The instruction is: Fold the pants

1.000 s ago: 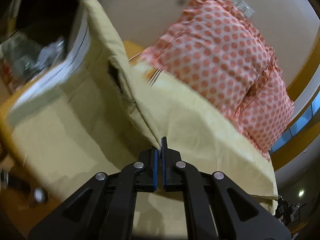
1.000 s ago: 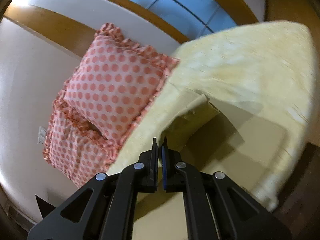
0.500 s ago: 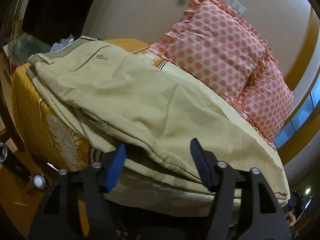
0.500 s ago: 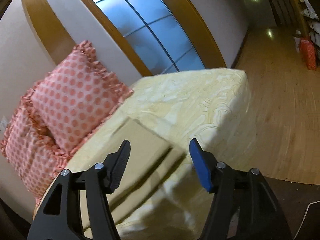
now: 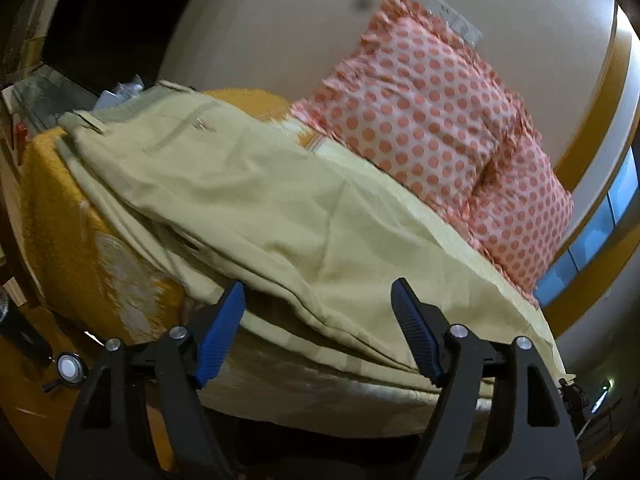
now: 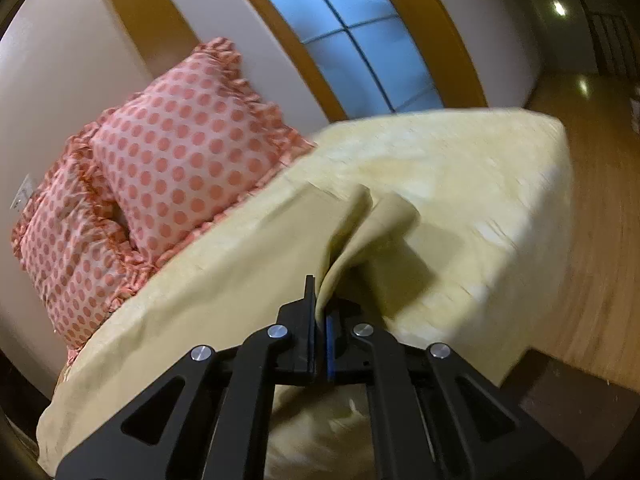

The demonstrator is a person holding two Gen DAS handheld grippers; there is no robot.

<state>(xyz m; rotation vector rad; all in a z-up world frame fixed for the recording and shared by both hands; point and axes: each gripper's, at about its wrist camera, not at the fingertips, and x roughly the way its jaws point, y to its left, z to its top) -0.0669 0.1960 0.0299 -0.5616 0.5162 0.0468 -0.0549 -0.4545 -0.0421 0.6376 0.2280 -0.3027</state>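
Pale khaki pants [image 5: 256, 200] lie along the bed, waistband at the far left, legs running right. My left gripper [image 5: 320, 320] is open and empty, held just off the near edge of the pants. In the right wrist view my right gripper [image 6: 320, 304] is shut on a raised fold of the pants leg [image 6: 372, 232] and lifts it off the bed.
The bed has a pale yellow cover [image 6: 480, 168] and an orange one [image 5: 60, 208] at the left end. Two pink polka-dot pillows [image 5: 432, 120] lean on the wall behind. A wooden floor [image 6: 600, 220] lies to the right, a window [image 6: 360, 40] behind.
My left gripper let go of the pants and has stayed open. My right gripper opened half a second ago and has now shut on a fold of the leg.
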